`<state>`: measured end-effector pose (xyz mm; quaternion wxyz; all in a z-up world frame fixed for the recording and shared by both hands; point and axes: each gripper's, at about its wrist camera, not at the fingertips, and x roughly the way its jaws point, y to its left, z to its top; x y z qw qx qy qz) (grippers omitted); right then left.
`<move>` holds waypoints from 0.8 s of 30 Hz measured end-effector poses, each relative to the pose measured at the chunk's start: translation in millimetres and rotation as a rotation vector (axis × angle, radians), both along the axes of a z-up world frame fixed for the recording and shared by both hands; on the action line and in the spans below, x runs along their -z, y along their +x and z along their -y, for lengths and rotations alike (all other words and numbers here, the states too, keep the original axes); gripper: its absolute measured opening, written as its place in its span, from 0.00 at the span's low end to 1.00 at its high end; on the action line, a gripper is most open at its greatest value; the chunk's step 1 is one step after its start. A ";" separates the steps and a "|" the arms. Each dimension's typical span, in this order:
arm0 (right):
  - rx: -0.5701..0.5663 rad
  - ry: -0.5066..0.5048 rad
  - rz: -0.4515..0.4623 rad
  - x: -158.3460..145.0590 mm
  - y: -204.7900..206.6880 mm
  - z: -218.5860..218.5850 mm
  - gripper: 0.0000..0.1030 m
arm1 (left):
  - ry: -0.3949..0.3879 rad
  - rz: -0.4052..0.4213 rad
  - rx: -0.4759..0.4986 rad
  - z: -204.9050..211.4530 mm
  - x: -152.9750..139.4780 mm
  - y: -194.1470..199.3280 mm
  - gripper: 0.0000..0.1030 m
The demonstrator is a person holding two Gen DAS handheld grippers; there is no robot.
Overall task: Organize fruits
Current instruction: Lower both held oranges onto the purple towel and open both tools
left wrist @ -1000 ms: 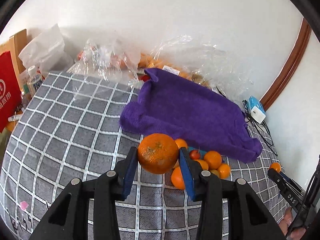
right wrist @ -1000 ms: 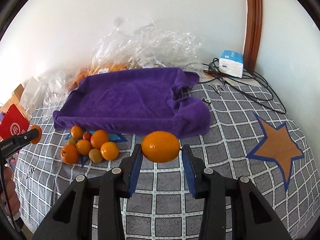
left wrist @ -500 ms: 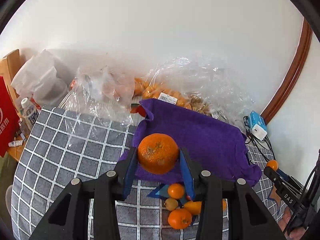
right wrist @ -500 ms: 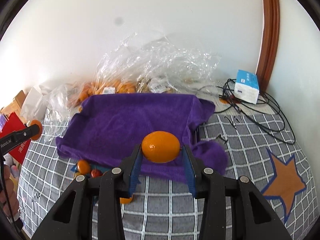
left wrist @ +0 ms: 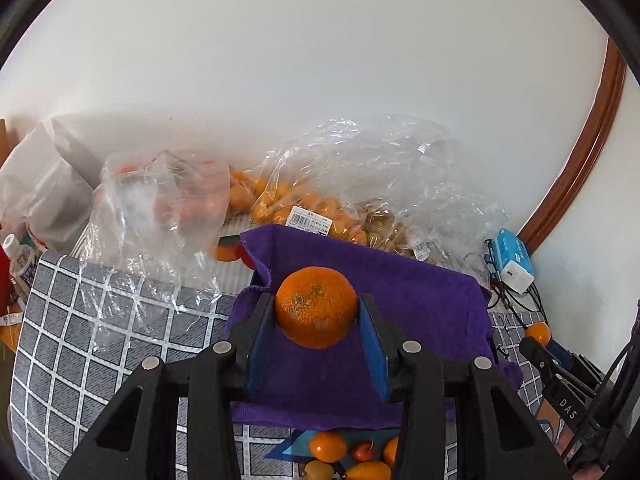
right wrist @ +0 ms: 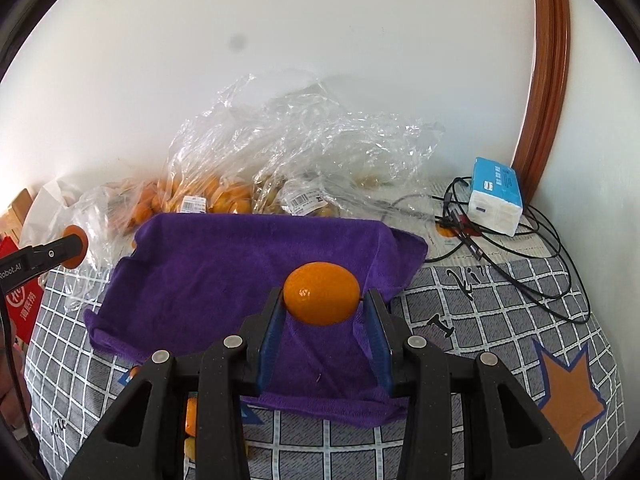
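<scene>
- Left tool [left wrist: 317, 312] grips a rough-skinned orange [left wrist: 316, 306] at frame centre, over the purple towel [left wrist: 420, 292].
- Right tool [right wrist: 321, 304] clamps a smooth orange fruit [right wrist: 321, 293] at centre, above the same towel [right wrist: 224, 264].
- Loose small fruits [left wrist: 328, 446] lie at the lower edge on the checked table [left wrist: 100, 344].

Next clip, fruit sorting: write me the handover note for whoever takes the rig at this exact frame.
Left tongs: shut on a speckled mandarin, held above the purple towel.
Right tongs: shut on a smooth orange fruit, also above the towel.
Loose fruit pile sits on the checked cloth by the towel's near edge; more fruit in the plastic bags by the wall.
Done: both fruits picked. The towel shows no fruit yet.
Left: probably set both down on the towel, then fetch the rest.
</scene>
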<state>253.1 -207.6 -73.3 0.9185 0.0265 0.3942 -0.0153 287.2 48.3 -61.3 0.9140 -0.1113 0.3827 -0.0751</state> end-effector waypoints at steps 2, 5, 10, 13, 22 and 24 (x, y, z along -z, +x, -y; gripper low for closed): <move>-0.001 0.006 0.001 2.3 3.5 1.0 0.39 | 0.005 -0.017 0.006 5.5 6.1 7.3 0.38; -0.001 -0.001 -0.008 9.7 8.2 1.9 0.39 | 0.002 -0.030 0.012 10.2 13.3 15.4 0.38; 0.009 -0.013 -0.051 30.6 20.7 2.5 0.39 | 0.027 -0.047 0.007 12.0 26.6 23.9 0.38; 0.007 -0.019 -0.072 44.4 27.5 1.6 0.39 | 0.012 -0.077 0.007 10.6 38.9 28.9 0.38; -0.011 -0.027 -0.123 78.7 46.6 -4.9 0.39 | 0.037 -0.124 0.031 19.0 66.6 33.7 0.38; -0.017 -0.030 -0.135 86.2 49.6 -7.3 0.39 | 0.046 -0.143 0.035 21.0 74.6 34.7 0.38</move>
